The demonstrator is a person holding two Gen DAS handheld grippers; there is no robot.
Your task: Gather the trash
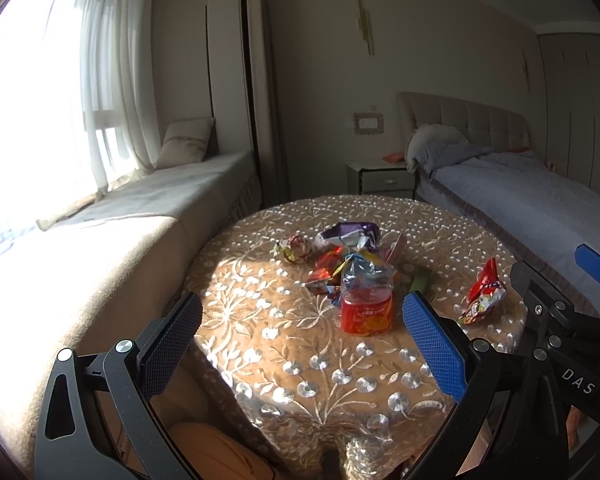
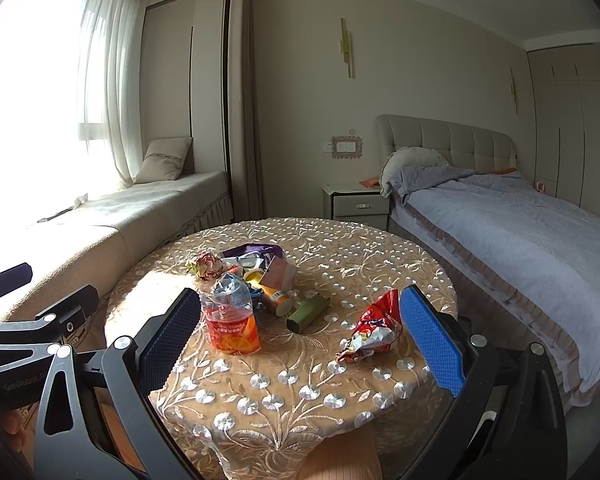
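A round table with a tan embroidered cloth holds the trash. A crushed clear bottle with a red-orange label stands nearest, in front of a heap of crumpled wrappers. A green tube lies beside the heap, and a red snack bag lies apart on the right. My left gripper hangs open over the table's near edge, short of the bottle. My right gripper is open too, with the bottle by its left finger and the red bag by its right one.
A bed with a grey cover runs along the right of the table. A cushioned window bench lies to the left under sheer curtains. A small nightstand stands against the far wall.
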